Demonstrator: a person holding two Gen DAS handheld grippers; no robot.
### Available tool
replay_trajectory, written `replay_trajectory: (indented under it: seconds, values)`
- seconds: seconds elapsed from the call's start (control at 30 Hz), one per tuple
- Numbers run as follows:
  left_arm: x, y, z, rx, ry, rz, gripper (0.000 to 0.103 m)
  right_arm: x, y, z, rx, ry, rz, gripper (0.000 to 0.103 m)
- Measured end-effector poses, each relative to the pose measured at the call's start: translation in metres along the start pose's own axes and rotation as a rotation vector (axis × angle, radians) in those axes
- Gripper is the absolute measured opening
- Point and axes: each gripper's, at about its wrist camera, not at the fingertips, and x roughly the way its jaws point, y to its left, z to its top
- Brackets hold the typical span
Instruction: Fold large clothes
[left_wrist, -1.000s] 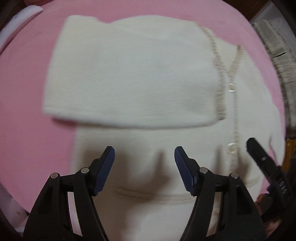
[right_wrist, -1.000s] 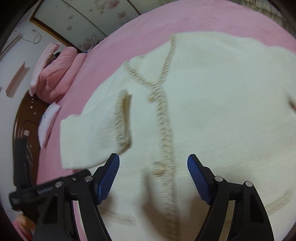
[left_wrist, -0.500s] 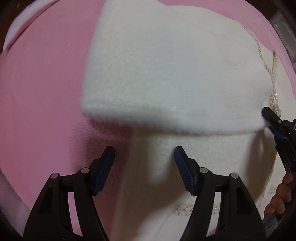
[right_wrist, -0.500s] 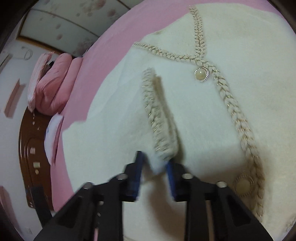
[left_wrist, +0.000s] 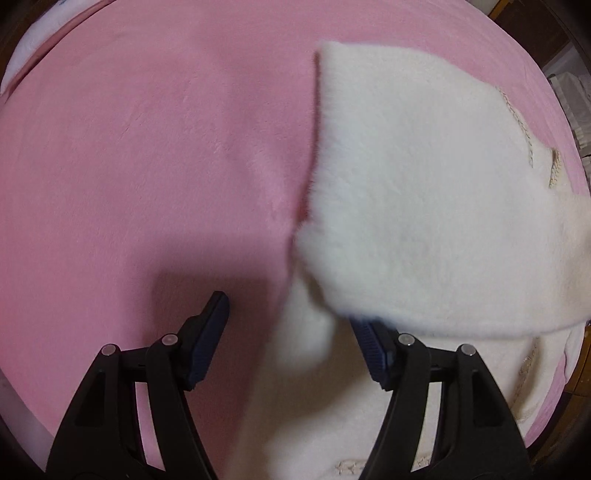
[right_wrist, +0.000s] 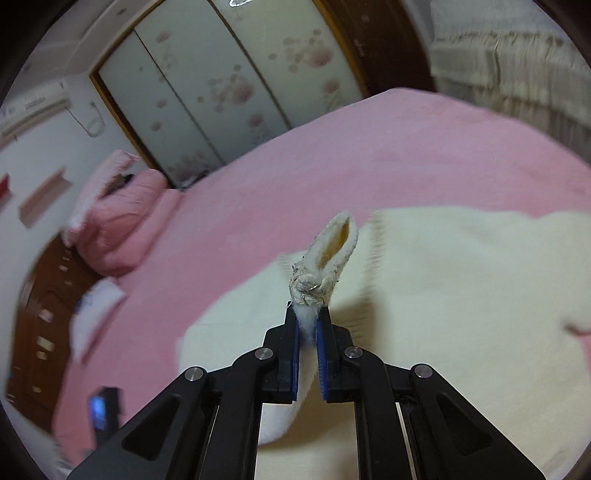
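A cream fluffy cardigan (left_wrist: 424, 192) with braided trim lies on the pink bedspread (left_wrist: 147, 147). My left gripper (left_wrist: 290, 317) hangs open, pointing down over the cardigan's left edge; the fabric's edge sits between the fingers and a raised fold of sleeve covers the right fingertip (left_wrist: 364, 332). My right gripper (right_wrist: 308, 325) is shut on the sleeve cuff (right_wrist: 328, 258), whose braided opening sticks up above the blue pads. The sleeve is lifted off the cardigan body (right_wrist: 461, 295).
Pink pillows (right_wrist: 118, 214) and a dark wooden headboard (right_wrist: 40, 314) lie at the left. Wardrobe doors with flower prints (right_wrist: 229, 81) stand beyond the bed. A fringed curtain (right_wrist: 517, 66) hangs at the upper right. Bare pink bedspread stretches left of the cardigan.
The right gripper shut on the sleeve cuff and lifted it, tilting upward. The left gripper slid left to the cardigan's edge and came lower, staying open.
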Motion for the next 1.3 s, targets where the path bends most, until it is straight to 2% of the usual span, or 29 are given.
replay_trajectory:
  seconds: [0.03, 0.17, 0.27, 0.3, 0.33, 0.37, 0.43, 0.5, 0.53, 0.6, 0.67, 0.73, 0.8, 0.83, 0.87, 0.93, 1.0, 1.07, 1.1, 1.17, 1.2, 1.23, 1.3]
  values:
    - [0.002, 0.001, 0.002, 0.012, -0.002, 0.011, 0.065, 0.002, -0.011, -0.004, -0.010, 0.020, -0.045, 0.008]
    - [0.005, 0.004, 0.005, 0.037, -0.030, 0.016, 0.065, 0.032, -0.065, -0.034, -0.013, 0.193, -0.194, 0.009]
    - [0.003, 0.017, 0.003, 0.028, -0.031, 0.017, 0.066, 0.043, -0.090, -0.055, -0.007, 0.303, -0.265, 0.018]
    - [0.002, 0.022, 0.002, 0.021, -0.026, 0.024, 0.066, 0.046, -0.088, -0.058, -0.008, 0.318, -0.306, 0.020]
    - [-0.001, 0.028, 0.000, 0.011, -0.014, 0.034, 0.066, 0.040, -0.091, -0.062, -0.010, 0.320, -0.385, 0.021]
    - [-0.005, 0.035, -0.002, 0.007, -0.006, 0.024, 0.063, 0.035, -0.093, -0.064, -0.006, 0.306, -0.430, 0.021]
    - [-0.015, 0.049, -0.008, -0.010, 0.002, -0.009, 0.047, 0.010, -0.097, -0.065, 0.034, 0.220, -0.481, 0.021]
    - [-0.030, 0.061, -0.018, -0.023, -0.011, -0.036, 0.025, -0.004, -0.086, -0.058, 0.076, 0.173, -0.404, 0.020]
    - [-0.040, 0.063, -0.022, -0.019, -0.033, -0.070, 0.021, -0.011, -0.080, -0.064, 0.086, 0.172, -0.333, 0.016]
    - [-0.061, 0.062, -0.035, 0.006, -0.072, -0.178, 0.019, -0.009, -0.059, -0.066, 0.077, 0.180, -0.211, 0.012]
    - [-0.066, 0.056, -0.035, 0.029, -0.058, -0.247, 0.019, -0.002, -0.026, -0.078, 0.036, 0.217, -0.037, 0.009]
    - [-0.063, 0.044, -0.028, 0.035, -0.028, -0.335, 0.018, 0.017, 0.005, -0.089, 0.046, 0.278, 0.116, 0.005]
    - [-0.053, 0.033, -0.013, 0.016, -0.024, -0.400, 0.010, 0.040, 0.028, -0.104, 0.176, 0.346, 0.259, 0.001]
    - [-0.039, 0.030, -0.002, 0.008, -0.004, -0.397, 0.010, 0.051, 0.033, -0.113, 0.255, 0.370, 0.301, 0.001]
    - [-0.027, 0.023, -0.003, 0.012, 0.021, -0.362, 0.009, 0.061, 0.036, -0.119, 0.308, 0.398, 0.329, 0.001]
    - [-0.011, 0.017, -0.002, 0.038, 0.040, -0.293, 0.009, 0.090, 0.055, -0.130, 0.311, 0.467, 0.327, 0.001]
    - [-0.007, 0.015, 0.001, 0.048, 0.028, -0.278, 0.007, 0.102, 0.061, -0.140, 0.240, 0.481, 0.280, 0.001]
    - [-0.004, 0.042, 0.002, -0.007, 0.038, -0.308, 0.001, 0.114, 0.052, -0.142, 0.164, 0.484, 0.249, 0.000]
    - [0.000, 0.054, 0.002, -0.051, 0.039, -0.350, 0.001, 0.128, 0.044, -0.141, 0.139, 0.462, 0.238, 0.000]
    - [0.004, 0.084, 0.001, -0.114, 0.031, -0.392, 0.001, 0.115, 0.004, -0.129, 0.109, 0.382, 0.174, 0.000]
    - [0.006, 0.092, 0.002, -0.124, 0.033, -0.408, 0.001, 0.116, -0.017, -0.127, 0.134, 0.355, 0.146, 0.000]
    - [0.007, 0.098, 0.002, -0.129, 0.037, -0.423, 0.001, 0.105, -0.046, -0.122, 0.162, 0.313, 0.071, 0.000]
    - [0.004, 0.107, -0.002, -0.107, 0.034, -0.405, 0.001, 0.091, -0.079, -0.113, 0.133, 0.242, -0.128, 0.000]
